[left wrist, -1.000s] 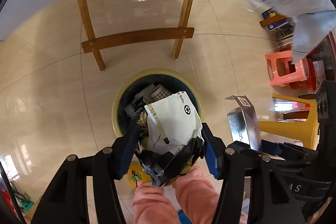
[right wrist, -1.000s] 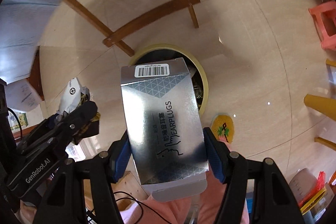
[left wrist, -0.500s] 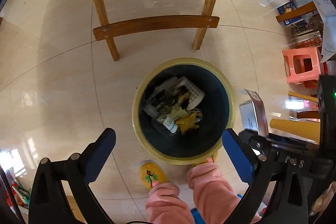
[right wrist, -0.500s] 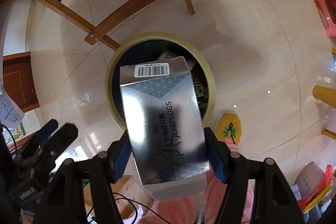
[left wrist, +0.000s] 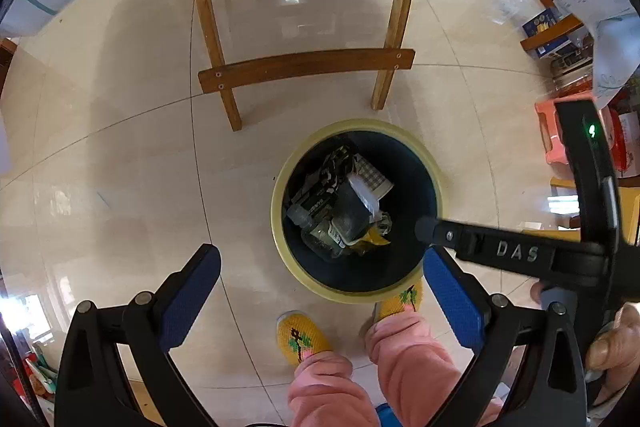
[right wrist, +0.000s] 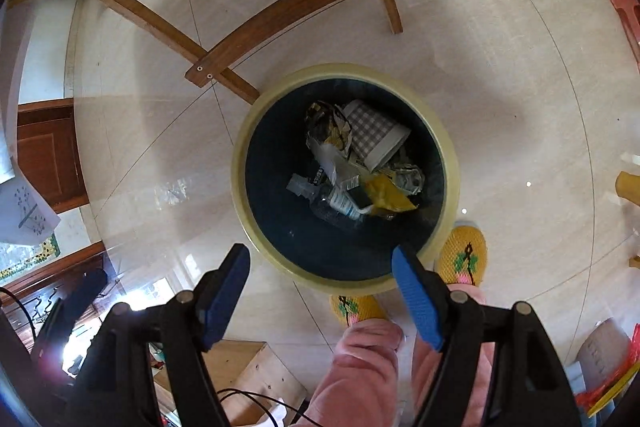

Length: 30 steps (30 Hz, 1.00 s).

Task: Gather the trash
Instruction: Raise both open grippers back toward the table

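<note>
A round bin with a pale yellow rim [left wrist: 434, 167] [right wrist: 240, 131] stands on the tiled floor below me. It holds a heap of trash [left wrist: 340, 203] [right wrist: 356, 163]: wrappers, a checked paper cup, a plastic bottle, a yellow packet. My left gripper [left wrist: 320, 267] is open and empty, above the bin's near left rim. My right gripper [right wrist: 320, 271] is open and empty, above the bin's near rim. The right gripper's black finger [left wrist: 448, 237] reaches over the bin in the left wrist view.
A wooden chair's legs and crossbar [left wrist: 304, 67] [right wrist: 296, 7] stand just behind the bin. The person's pink trouser legs and yellow slippers [left wrist: 304, 339] [right wrist: 460, 259] are beside the bin's near edge. A pink plastic stool [left wrist: 550, 135] is at the right.
The left gripper opened and dropped the crumpled wrappers into the bin. The right gripper then opened and the silver earplugs box is no longer in it. Both are now empty above the bin.
</note>
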Each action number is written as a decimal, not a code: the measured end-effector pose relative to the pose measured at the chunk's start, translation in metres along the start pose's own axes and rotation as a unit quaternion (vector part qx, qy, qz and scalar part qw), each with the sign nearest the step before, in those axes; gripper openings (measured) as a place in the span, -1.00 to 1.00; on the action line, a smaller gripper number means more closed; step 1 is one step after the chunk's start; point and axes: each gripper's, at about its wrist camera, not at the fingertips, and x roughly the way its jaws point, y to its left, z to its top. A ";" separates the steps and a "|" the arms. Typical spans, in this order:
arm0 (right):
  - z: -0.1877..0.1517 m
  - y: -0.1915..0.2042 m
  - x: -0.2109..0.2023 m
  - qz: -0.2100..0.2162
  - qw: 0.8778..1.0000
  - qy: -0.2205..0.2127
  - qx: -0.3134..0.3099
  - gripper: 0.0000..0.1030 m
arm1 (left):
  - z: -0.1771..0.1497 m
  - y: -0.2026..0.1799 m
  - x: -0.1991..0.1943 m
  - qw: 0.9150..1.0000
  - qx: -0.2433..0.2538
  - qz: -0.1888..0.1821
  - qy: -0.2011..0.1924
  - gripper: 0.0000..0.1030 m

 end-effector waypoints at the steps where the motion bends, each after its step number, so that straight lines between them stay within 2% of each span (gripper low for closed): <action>1: -0.002 0.000 -0.003 0.000 1.000 0.000 0.000 0.44 | 0.000 0.000 -0.004 1.000 -0.001 0.000 -0.003 0.95; 6: -0.016 0.002 -0.030 0.001 1.000 -0.009 0.001 0.44 | 0.005 -0.005 -0.038 1.000 -0.002 -0.007 -0.019 0.95; 11: -0.034 0.017 -0.082 0.008 0.999 -0.032 -0.008 0.44 | 0.009 -0.013 -0.088 0.999 0.014 -0.015 -0.039 0.95; 16: -0.061 0.048 -0.151 0.010 0.996 -0.074 -0.055 0.44 | 0.014 -0.027 -0.156 0.997 0.044 -0.021 -0.065 0.95; 21: -0.091 0.082 -0.227 0.002 0.987 -0.127 -0.094 0.44 | 0.016 -0.035 -0.219 0.993 0.073 -0.036 -0.087 0.95; 25: -0.109 0.101 -0.279 0.008 0.981 -0.158 -0.110 0.44 | 0.017 -0.041 -0.284 0.988 0.095 -0.051 -0.108 0.95; 30: -0.129 0.129 -0.343 0.004 0.967 -0.208 -0.146 0.44 | 0.013 -0.043 -0.354 0.981 0.104 -0.075 -0.143 0.96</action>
